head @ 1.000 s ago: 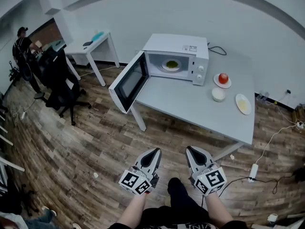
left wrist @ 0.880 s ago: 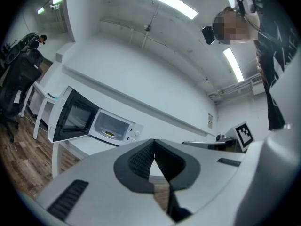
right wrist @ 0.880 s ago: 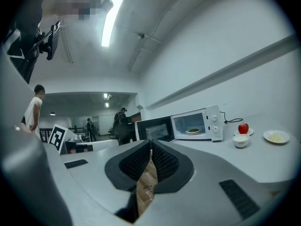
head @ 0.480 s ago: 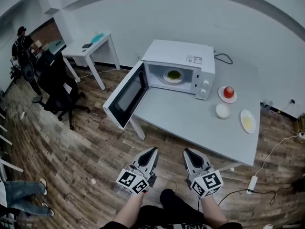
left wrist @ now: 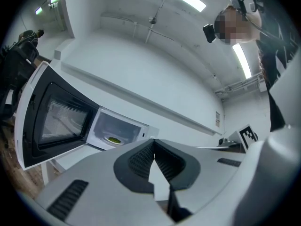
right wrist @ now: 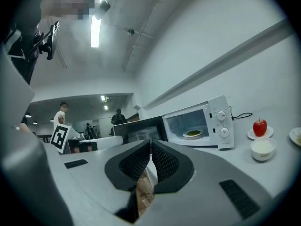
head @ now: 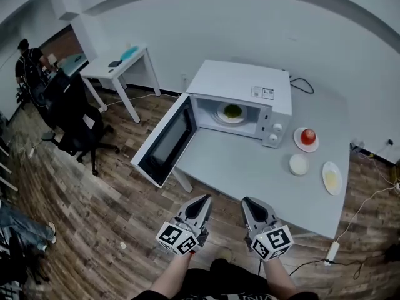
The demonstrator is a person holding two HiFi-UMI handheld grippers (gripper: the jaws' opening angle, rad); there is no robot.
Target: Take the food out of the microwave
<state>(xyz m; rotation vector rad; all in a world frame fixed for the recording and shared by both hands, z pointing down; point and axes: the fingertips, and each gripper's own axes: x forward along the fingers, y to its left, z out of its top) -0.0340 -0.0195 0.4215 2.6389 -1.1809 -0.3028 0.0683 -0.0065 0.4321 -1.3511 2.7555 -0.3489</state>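
The left gripper (head: 204, 199) and right gripper (head: 249, 200) point level above the wood floor (head: 94, 199), each with its 2 jaws pressed together on nothing, near the front edge of a white table (head: 250, 167). Farther back on the table, the microwave (head: 244, 83) stands with its door (head: 164, 141) swung wide. The green food (head: 232, 110) sits inside on its dish. To the right of the microwave are an apple (head: 307, 135), a bowl (head: 299, 164) and a side plate (head: 332, 180).

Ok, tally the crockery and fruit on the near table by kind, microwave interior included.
Apple: 1
Bowl: 1
Plates: 3 (green-food plate inside the microwave, apple's plate, yellow-food plate)
Total: 5
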